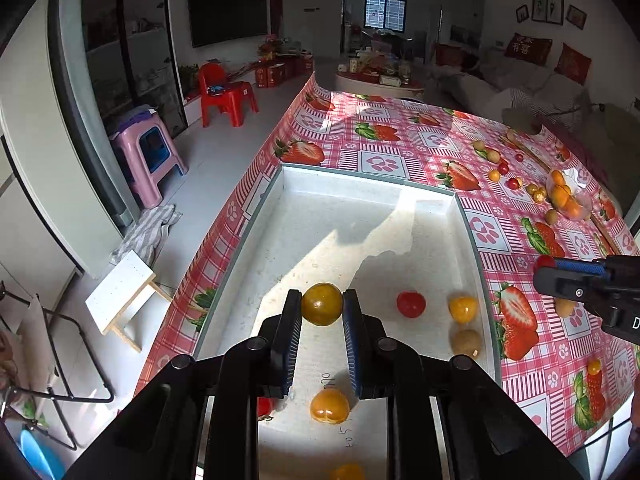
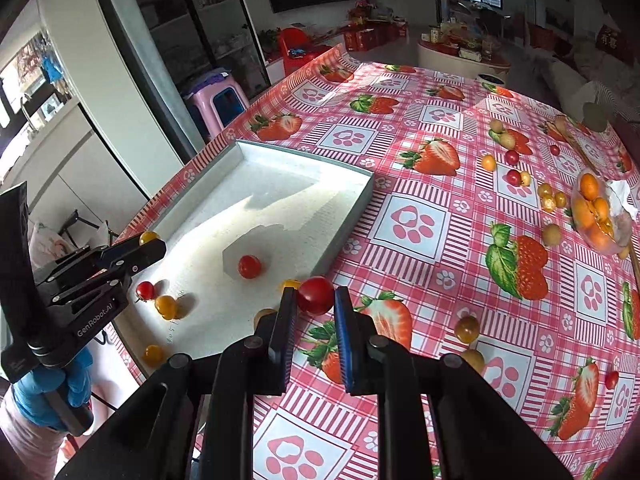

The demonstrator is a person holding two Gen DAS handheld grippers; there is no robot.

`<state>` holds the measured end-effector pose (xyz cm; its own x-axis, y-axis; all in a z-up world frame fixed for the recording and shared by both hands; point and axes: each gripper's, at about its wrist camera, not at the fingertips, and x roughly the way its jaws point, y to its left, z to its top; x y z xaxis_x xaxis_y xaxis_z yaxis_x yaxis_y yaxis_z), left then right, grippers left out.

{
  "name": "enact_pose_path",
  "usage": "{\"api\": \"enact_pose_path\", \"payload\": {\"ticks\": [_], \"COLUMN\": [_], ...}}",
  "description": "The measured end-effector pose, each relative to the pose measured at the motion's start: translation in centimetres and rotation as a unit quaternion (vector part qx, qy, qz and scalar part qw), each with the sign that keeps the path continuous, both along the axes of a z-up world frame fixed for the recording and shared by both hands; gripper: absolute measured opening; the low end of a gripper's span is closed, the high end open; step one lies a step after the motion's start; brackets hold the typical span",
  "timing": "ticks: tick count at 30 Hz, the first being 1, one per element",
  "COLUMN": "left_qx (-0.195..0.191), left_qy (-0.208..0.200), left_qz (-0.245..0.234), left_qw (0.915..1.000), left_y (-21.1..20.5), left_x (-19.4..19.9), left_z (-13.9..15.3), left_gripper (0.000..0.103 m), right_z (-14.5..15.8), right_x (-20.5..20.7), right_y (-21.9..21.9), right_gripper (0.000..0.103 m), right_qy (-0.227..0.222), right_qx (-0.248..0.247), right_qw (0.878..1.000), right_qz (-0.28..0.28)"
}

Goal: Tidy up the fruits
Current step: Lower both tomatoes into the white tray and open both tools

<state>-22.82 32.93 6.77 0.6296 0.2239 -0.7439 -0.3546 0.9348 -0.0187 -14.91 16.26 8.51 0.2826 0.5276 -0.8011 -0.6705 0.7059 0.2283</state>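
Left gripper [image 1: 322,304]: we see its pads clamped on a yellow-green tomato [image 1: 322,304], held above the white tray [image 1: 360,184].
Right gripper [image 2: 316,295]: we see it pinching a red cherry tomato [image 2: 315,294] at the tray's right wall (over the strawberry-print tablecloth [image 2: 432,184]).
Tray contents: a red tomato [image 2: 249,266] and orange ones lie loose inside.
Remaining fruit: scattered near a clear bowl [image 2: 600,216] far right.

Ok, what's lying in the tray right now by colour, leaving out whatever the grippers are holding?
Red tomatoes: 2
Orange-yellow fruits: 3
Brown fruit: 1
Total in the tray: 6
Left out: yellow fruit in left gripper, red tomato in right gripper.
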Motion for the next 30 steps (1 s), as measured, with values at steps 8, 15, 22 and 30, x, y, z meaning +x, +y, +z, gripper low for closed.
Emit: {"api": "enact_pose_path", "payload": {"ticks": [8, 15, 22, 30], "left_qx": [-0.016, -0.023, -0.019, -0.008], "left_qy": [0.043, 0.067, 0.086, 0.064], "left_qz": [0.009, 0.009, 0.007, 0.021], "left_qw": [0.9989, 0.9975, 0.9961, 0.9977], "left_y": [1.6, 2.2, 2.2, 2.2], "left_x": [2.2, 3.1, 3.6, 3.0], "left_z": [-2.5, -3.8, -4.8, -3.8], "left_gripper": [0.022, 0.022, 0.022, 0.08], "right_z": [-2.7, -5.2, -6.7, -5.6], "right_x": [2.6, 4.4, 5.0, 5.1], "right_y": [5.8, 8.6, 10.1, 9.5], "right_gripper": [0.02, 0.02, 0.021, 0.061], "right_qy": [0.039, 0.059, 0.061, 0.08], "right_qx": [-0.02, -0.041, -0.061, -0.036], "right_qw": [0.999, 0.997, 0.996, 0.996], "right_qz": [0.02, 0.024, 0.022, 0.015]}}
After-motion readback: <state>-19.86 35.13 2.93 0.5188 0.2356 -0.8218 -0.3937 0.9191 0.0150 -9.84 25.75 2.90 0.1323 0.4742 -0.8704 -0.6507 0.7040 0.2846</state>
